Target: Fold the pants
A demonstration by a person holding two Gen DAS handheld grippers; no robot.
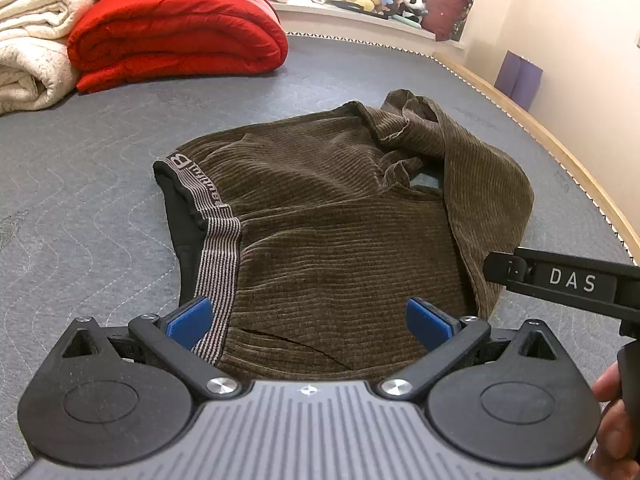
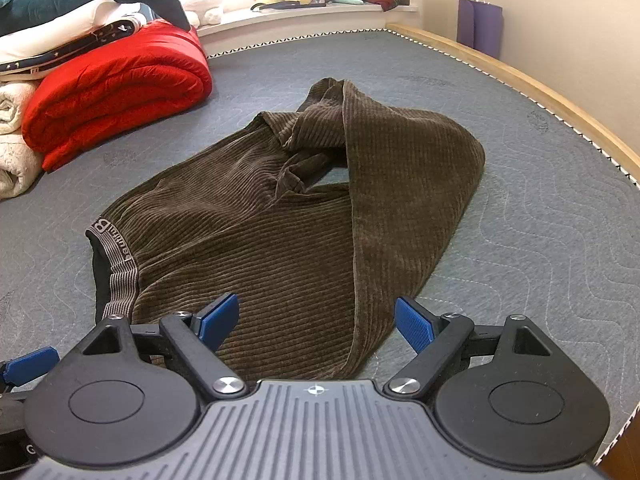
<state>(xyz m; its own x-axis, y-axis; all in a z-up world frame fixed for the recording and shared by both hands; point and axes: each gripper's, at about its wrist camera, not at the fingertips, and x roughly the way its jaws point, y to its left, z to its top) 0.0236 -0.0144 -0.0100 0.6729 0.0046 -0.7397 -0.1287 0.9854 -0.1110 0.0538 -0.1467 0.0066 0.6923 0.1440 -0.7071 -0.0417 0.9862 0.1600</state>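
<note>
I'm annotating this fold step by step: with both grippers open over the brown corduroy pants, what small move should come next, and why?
Probably lower the open left gripper and close it on the near edge of the brown corduroy pants, beside the striped grey waistband. Neither it nor the open right gripper holds any cloth, and the legs lie loosely doubled back on the grey quilted mattress.

Pants (image 1: 328, 216) lie on the mattress (image 1: 100, 152), folded quilt (image 1: 176, 32) behind-left.
</note>
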